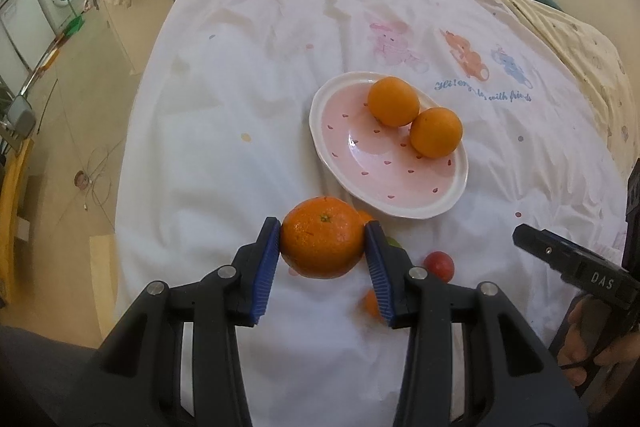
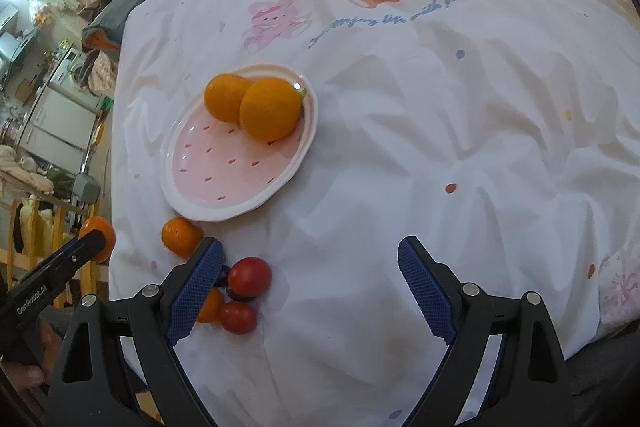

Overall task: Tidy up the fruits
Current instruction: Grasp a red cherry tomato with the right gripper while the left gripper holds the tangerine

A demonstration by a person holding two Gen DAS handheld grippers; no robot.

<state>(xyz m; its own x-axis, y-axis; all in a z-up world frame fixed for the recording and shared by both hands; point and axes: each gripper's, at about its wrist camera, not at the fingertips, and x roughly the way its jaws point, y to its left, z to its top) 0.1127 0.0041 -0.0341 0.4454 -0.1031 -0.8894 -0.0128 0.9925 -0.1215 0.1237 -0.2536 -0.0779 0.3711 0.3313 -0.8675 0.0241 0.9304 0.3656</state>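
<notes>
While left hand-held gripper (image 1: pixel 323 245) pinches mandarin (image 1: pixel 322 237), right hand-held gripper (image 2: pixel 310 291) spread idle; risk: plate (image 1: pixel 340 163) crowding, oranges (image 1: pixel 393 101) rolling off.

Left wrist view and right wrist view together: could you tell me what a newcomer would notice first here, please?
The eye lands first on the big orange clamped between the blue pads of the left gripper, above the white bedsheet. Just beyond it sits a pink dotted plate with two oranges touching at its far side. In the right wrist view, the right gripper hangs open, with red tomatoes and a small orange beside its left finger.
</notes>
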